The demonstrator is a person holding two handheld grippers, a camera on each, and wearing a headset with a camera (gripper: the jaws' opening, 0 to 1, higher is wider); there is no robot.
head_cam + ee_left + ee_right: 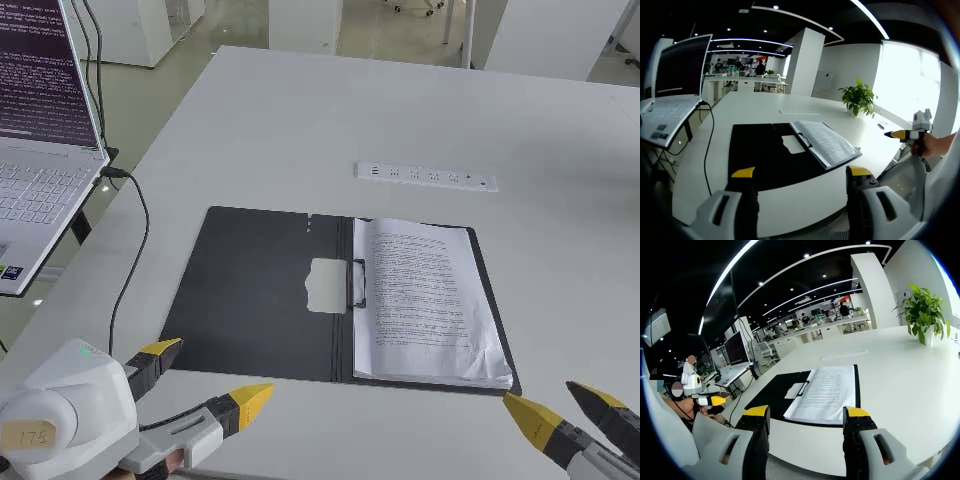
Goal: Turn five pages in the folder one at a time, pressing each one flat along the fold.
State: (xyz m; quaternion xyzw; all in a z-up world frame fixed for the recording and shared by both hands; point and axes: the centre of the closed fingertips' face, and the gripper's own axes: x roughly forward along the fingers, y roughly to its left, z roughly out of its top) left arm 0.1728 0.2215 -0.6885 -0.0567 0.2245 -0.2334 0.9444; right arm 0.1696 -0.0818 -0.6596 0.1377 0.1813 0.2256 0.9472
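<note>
One black flat-spine folder (260, 290) lies open on the white bench (300, 120), both covers flat. Left cover bare. On the right half sits a stack of white printed pages (425, 295), all still on that side, with the near right corner slightly curled. The print is too small to read. A silver metal clip plate (328, 285) sits at the spine, with a black clamp at the stack's inner edge.

Left gripper view: folder (765, 150) ahead, pages (825, 142) on its right half, clip plate (790, 143) mid-spine. Right gripper view: same folder (780, 387), the stack (825, 390) straight ahead, clip plate (795, 390) left of it.

Left hand-held gripper (215, 370), white body with yellow-tipped black jaws, hovers just off the folder's near left corner; jaws spread, nothing between them (801, 172). A handwritten label (37, 437) on its body reads like "175", last digit unsure. Right hand-held gripper (543, 395), same build, hovers just off the near right corner, clear of the pages; jaws apart and empty (806, 412). Each shows in the other's view: right one (895, 134), left one (715, 401).

Beyond the folder, apart from it: a white multi-socket power strip (427, 176), markings unreadable. Off the bench's left edge stands a white open laptop (40, 120), its screen showing light terminal text on dark purple, not legible. A black cable (135, 250) runs down from its side. A green potted plant (858, 97) stands at the bench's far right (925, 310).
</note>
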